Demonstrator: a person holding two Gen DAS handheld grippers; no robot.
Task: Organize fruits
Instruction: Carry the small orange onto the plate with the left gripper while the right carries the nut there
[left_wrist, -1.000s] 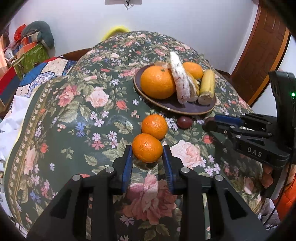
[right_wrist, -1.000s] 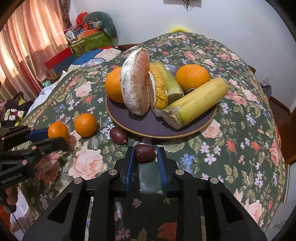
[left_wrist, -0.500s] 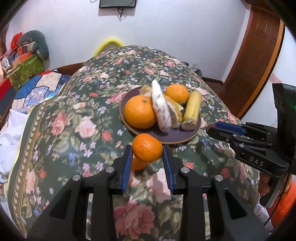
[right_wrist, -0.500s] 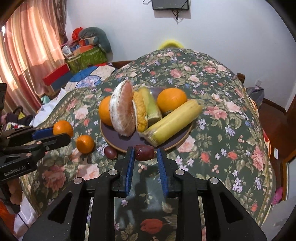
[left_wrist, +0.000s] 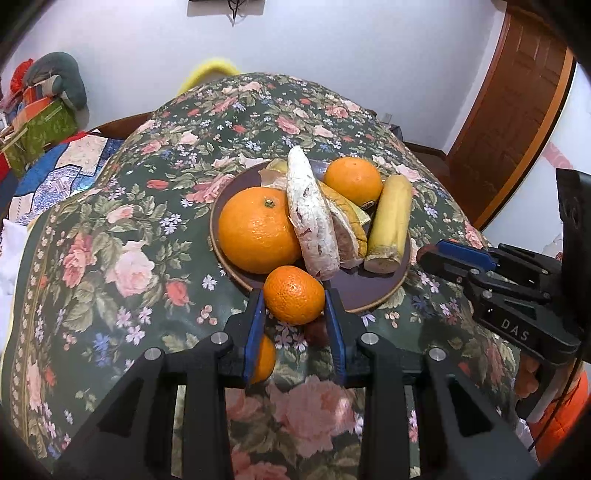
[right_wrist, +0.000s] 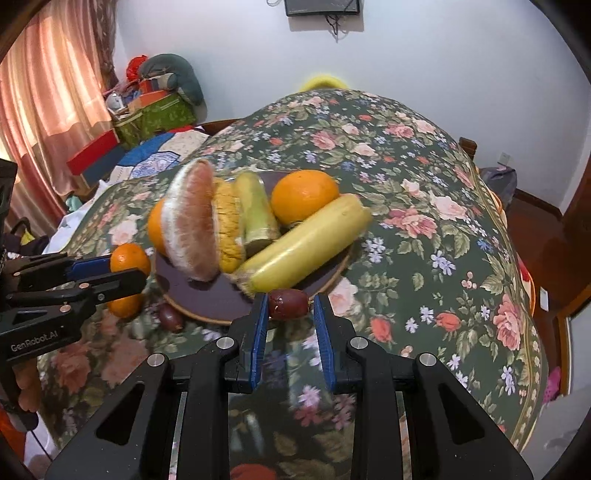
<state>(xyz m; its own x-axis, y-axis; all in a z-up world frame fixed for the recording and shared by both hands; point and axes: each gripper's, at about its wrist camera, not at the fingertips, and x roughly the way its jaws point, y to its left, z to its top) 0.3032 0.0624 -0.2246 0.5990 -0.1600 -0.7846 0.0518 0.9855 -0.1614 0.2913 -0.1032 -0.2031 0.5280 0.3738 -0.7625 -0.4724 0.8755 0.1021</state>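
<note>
My left gripper is shut on a small mandarin and holds it in the air over the near rim of the dark plate. My right gripper is shut on a dark red oval fruit, just at the plate's front edge. The plate carries a big orange, a pomelo wedge, a second orange and a yellow banana-like piece. A second mandarin and another dark red fruit lie on the cloth below the left gripper.
The round table wears a dark floral cloth that falls away at every side. Each gripper shows in the other's view: the right gripper beside the plate, the left gripper at the plate's left. Boxes and bedding are piled behind.
Both grippers have lifted their fruit off the cloth and carried it forward to the plate. The second mandarin and the other dark fruit stay on the cloth, now below the left fingers.
</note>
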